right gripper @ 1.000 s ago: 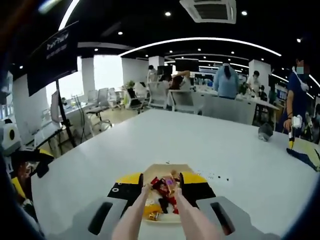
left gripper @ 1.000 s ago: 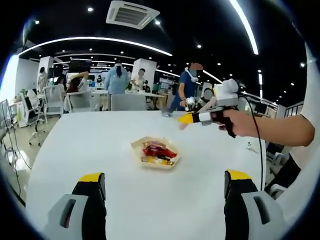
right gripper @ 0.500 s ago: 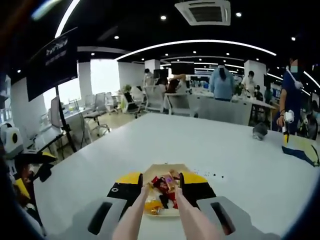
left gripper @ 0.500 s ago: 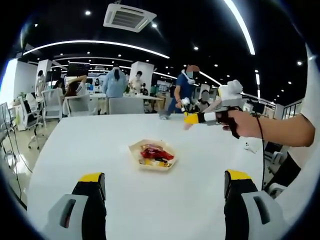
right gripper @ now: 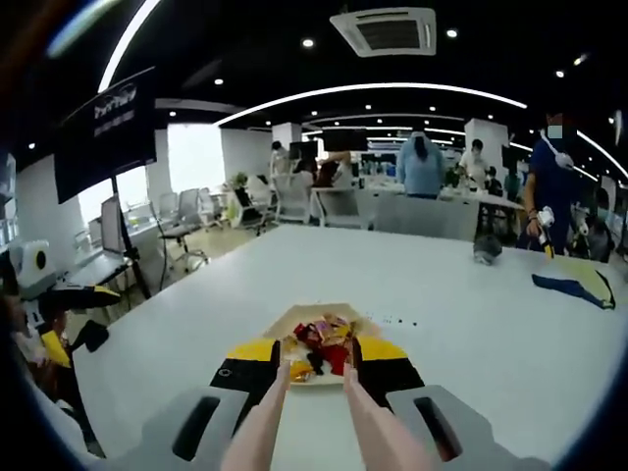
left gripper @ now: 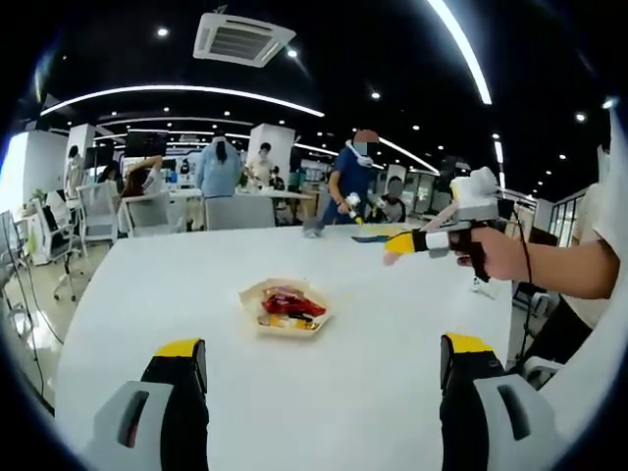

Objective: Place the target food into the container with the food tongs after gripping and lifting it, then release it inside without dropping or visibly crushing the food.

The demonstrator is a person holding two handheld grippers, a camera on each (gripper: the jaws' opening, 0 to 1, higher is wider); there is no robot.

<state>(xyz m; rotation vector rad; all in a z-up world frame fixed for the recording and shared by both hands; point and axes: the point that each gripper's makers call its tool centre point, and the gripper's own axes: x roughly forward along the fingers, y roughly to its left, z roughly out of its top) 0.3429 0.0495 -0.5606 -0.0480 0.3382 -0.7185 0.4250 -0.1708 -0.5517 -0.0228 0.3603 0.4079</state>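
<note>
Tongs poised over a tray of snacks on a white bench

In the right gripper view the right gripper (right gripper: 316, 365) pinches a pair of pale food tongs (right gripper: 312, 422) between its jaws; the tong tips reach the near edge of the shallow paper tray (right gripper: 316, 345), which holds a heap of red and yellow wrapped snacks (right gripper: 319, 339). Whether the tips grip any snack I cannot tell. In the left gripper view the left gripper (left gripper: 324, 368) has its jaws spread wide with nothing between them, low over the white bench (left gripper: 196, 294). The tray (left gripper: 283, 305) sits near the bench's middle, well apart from those jaws. A person's hand (left gripper: 500, 257) holds the right gripper (left gripper: 424, 241) above the bench's far right side.
</note>
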